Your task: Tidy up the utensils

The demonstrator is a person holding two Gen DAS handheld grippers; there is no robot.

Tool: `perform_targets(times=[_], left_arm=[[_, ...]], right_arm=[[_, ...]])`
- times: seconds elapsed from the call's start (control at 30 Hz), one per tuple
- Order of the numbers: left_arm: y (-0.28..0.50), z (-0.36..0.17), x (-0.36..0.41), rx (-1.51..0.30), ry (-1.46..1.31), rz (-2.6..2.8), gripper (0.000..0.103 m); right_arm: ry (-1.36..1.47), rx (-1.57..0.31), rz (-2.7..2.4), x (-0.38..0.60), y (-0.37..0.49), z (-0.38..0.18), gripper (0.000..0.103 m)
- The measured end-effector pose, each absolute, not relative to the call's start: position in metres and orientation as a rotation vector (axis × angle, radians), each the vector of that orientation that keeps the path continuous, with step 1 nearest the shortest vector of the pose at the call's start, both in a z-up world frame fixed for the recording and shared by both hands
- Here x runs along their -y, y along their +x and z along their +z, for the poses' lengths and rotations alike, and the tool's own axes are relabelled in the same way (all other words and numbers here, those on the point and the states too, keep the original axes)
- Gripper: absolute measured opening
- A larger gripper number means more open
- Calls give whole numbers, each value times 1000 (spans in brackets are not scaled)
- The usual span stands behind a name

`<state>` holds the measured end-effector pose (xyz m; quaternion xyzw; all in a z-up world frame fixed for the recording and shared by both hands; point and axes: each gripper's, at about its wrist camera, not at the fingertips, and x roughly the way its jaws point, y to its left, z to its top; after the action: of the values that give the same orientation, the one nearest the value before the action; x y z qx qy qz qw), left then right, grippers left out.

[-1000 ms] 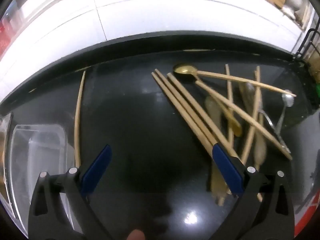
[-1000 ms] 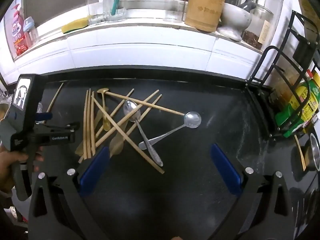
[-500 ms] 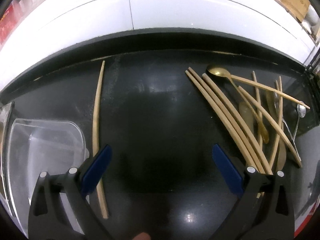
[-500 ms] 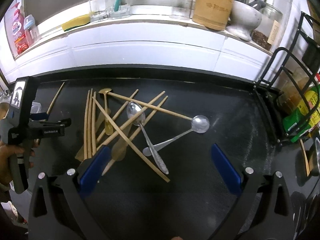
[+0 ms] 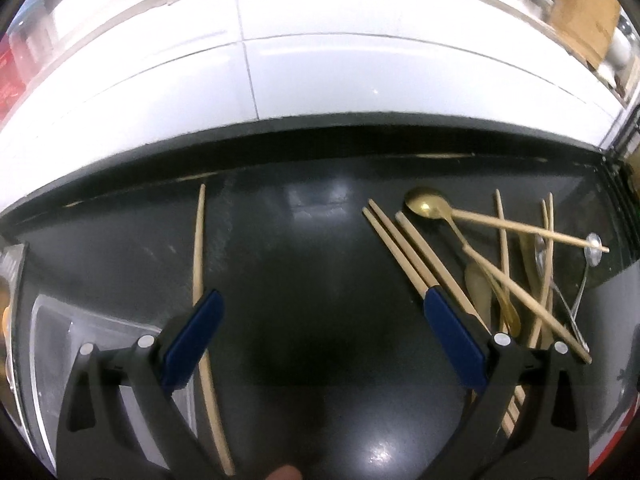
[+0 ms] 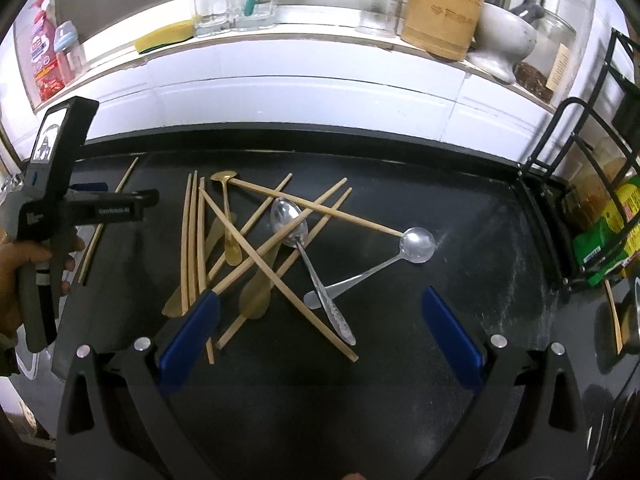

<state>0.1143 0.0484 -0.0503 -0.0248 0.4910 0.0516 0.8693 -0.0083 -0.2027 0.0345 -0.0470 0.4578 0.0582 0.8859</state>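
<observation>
Both claws stand wide open and hold nothing. The left claw hovers over a bare stretch of the glossy black table, its blue-padded fingers spread apart. A single pale wooden chopstick lies alone on the table, running under the left finger, and just beside it at the left edge sits a clear plastic container.

The right claw hangs above the jumble of utensils in the middle of the table. Here many wooden chopsticks cross one another in a loose heap, three of them lying nearly side by side at its left. A gold metal spoon lies among them, bowl toward the white tiled wall. A silver metal spoon with a patterned handle rests over the sticks, and its handle crosses that of a round-bowled silver spoon to the right. A black wire rack stands at the table's right end.
</observation>
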Motion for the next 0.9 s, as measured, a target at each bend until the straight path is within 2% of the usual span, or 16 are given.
perform_targets(times=[0.9], left_arm=[[70, -25, -43, -1010, -28, 121, 98]], right_arm=[[-93, -895, 110, 211, -12, 50, 97]])
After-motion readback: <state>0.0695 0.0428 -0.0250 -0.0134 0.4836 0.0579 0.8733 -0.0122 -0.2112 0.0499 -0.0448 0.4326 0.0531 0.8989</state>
